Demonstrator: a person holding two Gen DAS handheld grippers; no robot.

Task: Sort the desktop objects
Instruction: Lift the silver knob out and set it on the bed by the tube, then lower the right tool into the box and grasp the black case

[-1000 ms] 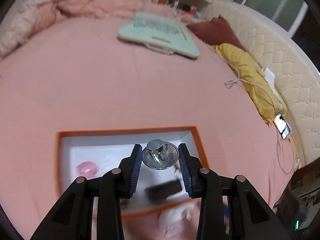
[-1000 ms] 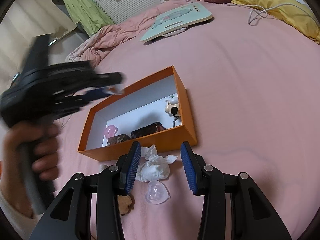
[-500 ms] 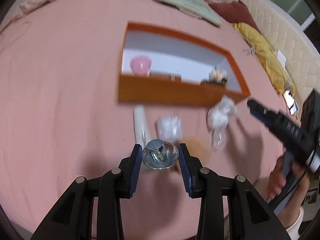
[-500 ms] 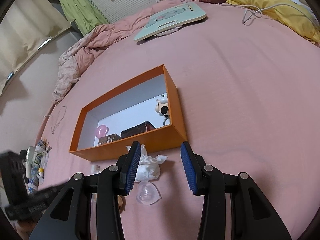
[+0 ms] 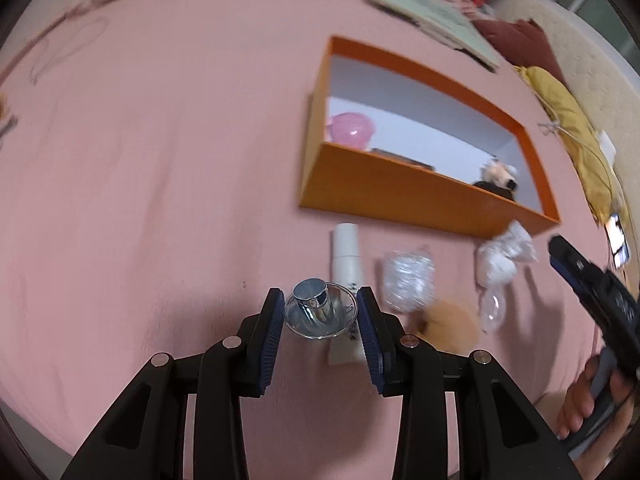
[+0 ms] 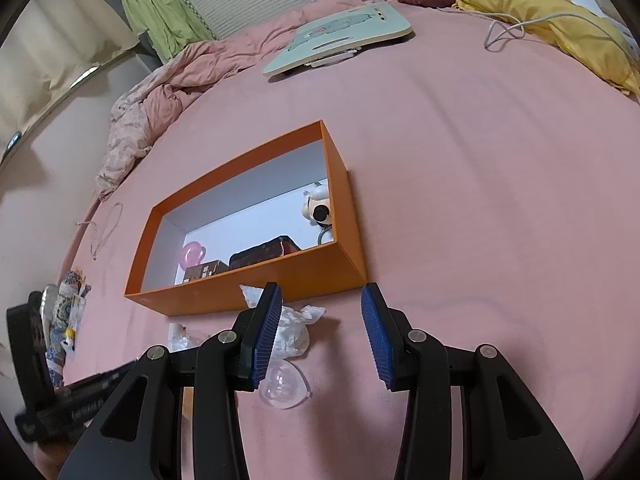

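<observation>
A small round glass bottle with a chrome cap (image 5: 319,312) is clamped between the pads of the left gripper (image 5: 320,320), carried above the pink bedsheet (image 5: 160,160), presumably for sorting. The orange box (image 5: 400,196) lies at about one o'clock. The right gripper (image 6: 320,336) is held open and empty, the crumpled tissue (image 6: 292,330) lying at its ten o'clock.

Box contents (image 5: 420,164) half hidden behind orange wall (image 5: 400,196); tan lump (image 5: 452,322) blurred.
</observation>
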